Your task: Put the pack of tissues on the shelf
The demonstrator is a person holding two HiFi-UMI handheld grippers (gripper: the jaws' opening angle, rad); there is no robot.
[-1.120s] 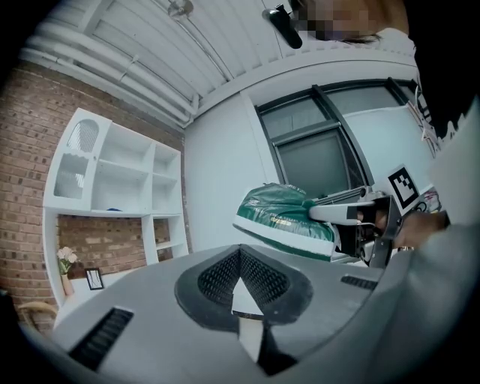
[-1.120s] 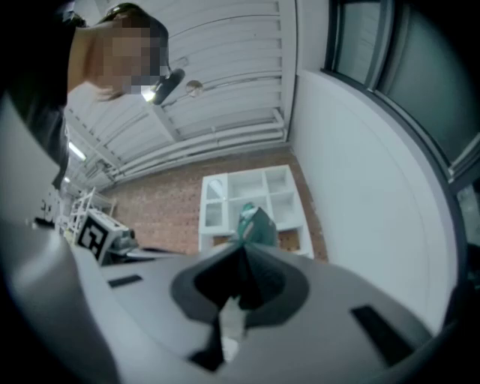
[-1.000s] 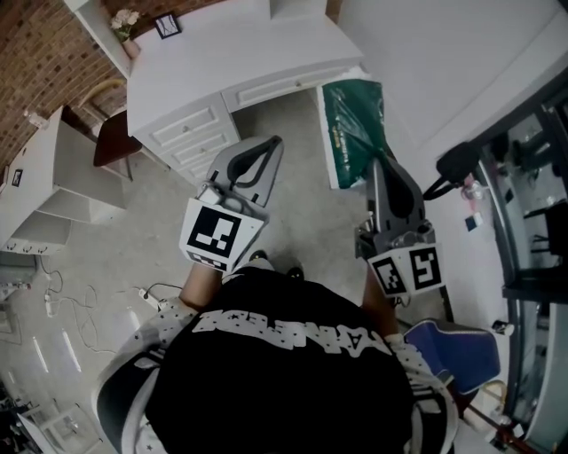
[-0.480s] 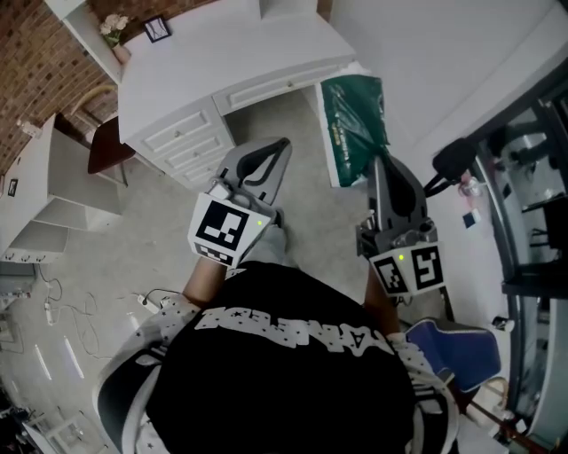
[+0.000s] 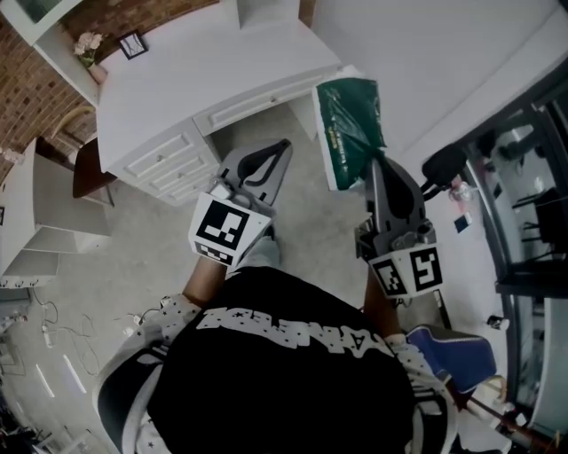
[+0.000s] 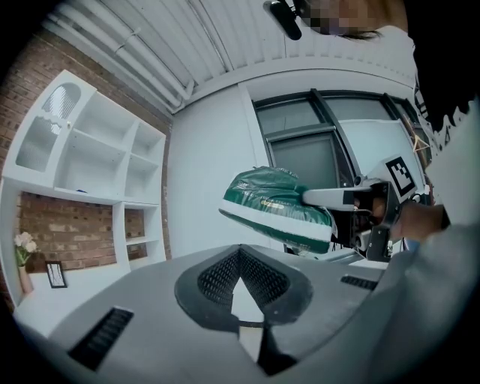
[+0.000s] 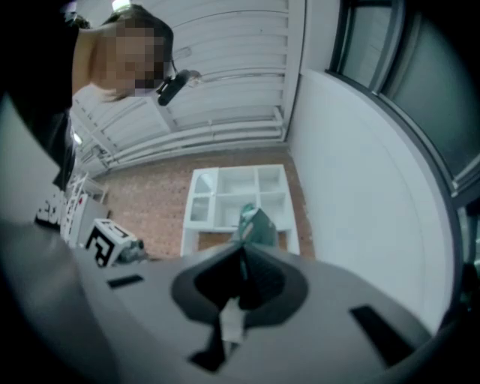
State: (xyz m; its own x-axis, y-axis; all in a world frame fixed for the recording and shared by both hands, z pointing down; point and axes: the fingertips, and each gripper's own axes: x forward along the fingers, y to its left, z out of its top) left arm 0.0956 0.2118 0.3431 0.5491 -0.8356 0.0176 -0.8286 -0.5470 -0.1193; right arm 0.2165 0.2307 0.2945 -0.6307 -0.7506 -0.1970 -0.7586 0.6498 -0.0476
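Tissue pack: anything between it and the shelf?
Nothing visible. The pack of tissues, clamped in the right gripper, faces the white shelf across open space. The desk stands below the shelf, not in the line to its compartments.

The right claw (image 7: 241,247) hides most of the tissue pack (image 7: 255,223) in its blurred view, the head view's top edge cuts off the shelf (image 5: 60,22), and the frame (image 5: 132,44) on the desk (image 5: 204,62) is too small to read.
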